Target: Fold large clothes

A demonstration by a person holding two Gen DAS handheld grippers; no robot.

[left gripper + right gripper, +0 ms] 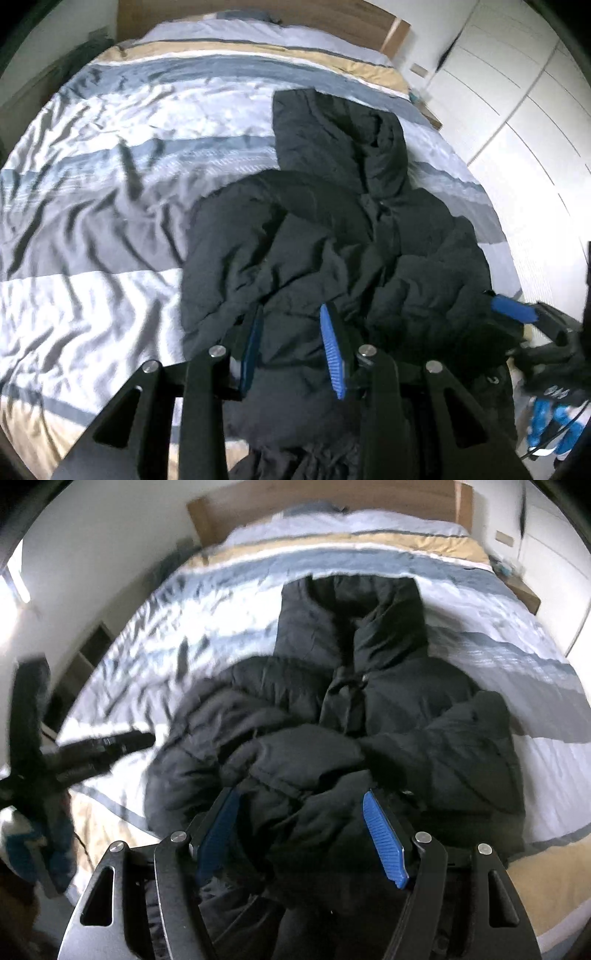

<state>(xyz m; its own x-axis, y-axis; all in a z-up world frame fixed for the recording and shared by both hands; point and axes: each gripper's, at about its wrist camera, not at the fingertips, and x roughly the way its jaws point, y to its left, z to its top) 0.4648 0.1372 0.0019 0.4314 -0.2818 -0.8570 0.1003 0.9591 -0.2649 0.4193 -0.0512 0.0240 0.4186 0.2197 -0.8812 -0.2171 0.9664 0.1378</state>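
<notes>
Much of what we see is smeared by blur, and the lower hem of the black puffer jacket [332, 716] drops out of sight under our own fingers. The jacket is quilted and puffy, lying crumpled on the bed [92, 221] with its hood toward the wooden headboard [332, 494]; the bed's cover is wrinkled, glossy, striped grey, white and tan. Our left gripper [291, 343] has its ribbed blue pads clenched on a bunched fold of the jacket. Our right gripper [303, 834] stands wider, with thick jacket fabric filling the gap, and we cannot tell whether its pads truly press it. White wardrobe doors [517, 110] curve at the edge.
</notes>
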